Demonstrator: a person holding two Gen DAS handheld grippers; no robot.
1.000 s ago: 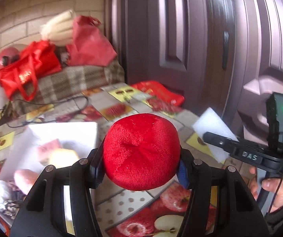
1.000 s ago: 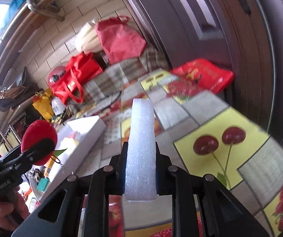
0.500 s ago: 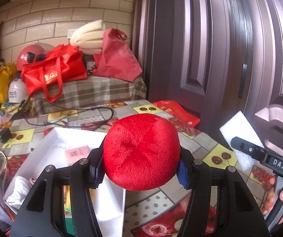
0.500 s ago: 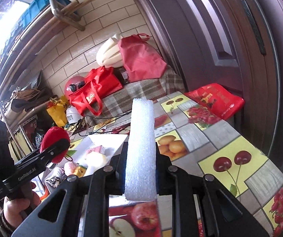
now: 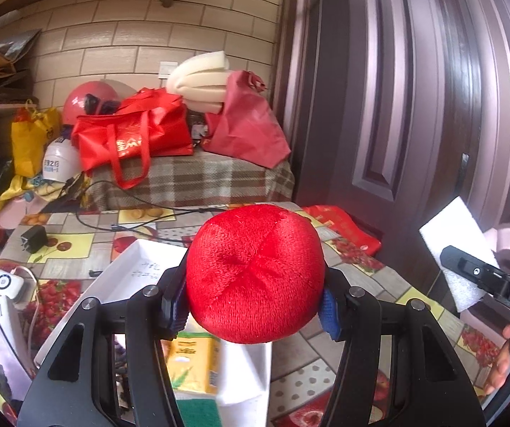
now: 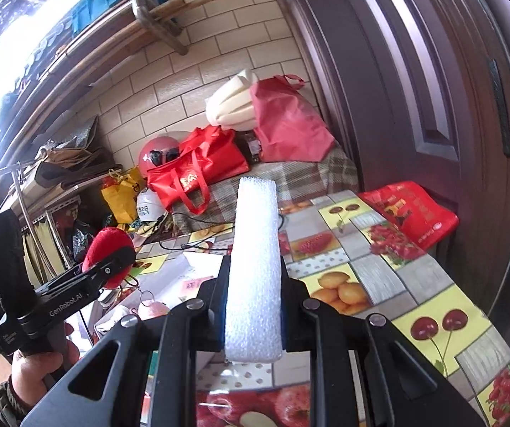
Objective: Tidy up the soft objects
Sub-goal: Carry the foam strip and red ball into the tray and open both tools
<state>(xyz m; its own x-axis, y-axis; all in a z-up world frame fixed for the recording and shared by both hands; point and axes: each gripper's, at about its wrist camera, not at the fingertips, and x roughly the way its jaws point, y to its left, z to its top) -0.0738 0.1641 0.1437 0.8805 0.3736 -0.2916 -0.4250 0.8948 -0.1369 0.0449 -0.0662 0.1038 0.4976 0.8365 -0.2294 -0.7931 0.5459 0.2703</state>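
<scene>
left claw [image 5: 255,306] in your left hand is clamped around a round red plush ball [image 5: 255,274], its blue pads pressed into the two sides so the soft body bulges a little above and below the grip. you hold it up off the counter [image 5: 358,281], over the near end of an open white box [image 5: 126,274] that sits on the fruit-patterned cloth. a yellow carton [image 5: 192,363] shows inside the box, just under the ball, which suggests the box is where the soft things are being collected.

your right claw [image 6: 253,306] is squeezed almost fully together on a slab of white foam [image 6: 255,267], held on edge and standing upright between the pads. gripped low down, the slab rises well above the claw, likely because foam this light needs only a narrow pinch to stay put. it too hangs in the air above the counter, to the right of the box.

both claws are loaded and level with each other, well apart. judging by this, the next step is lowering each item into the box.
</scene>
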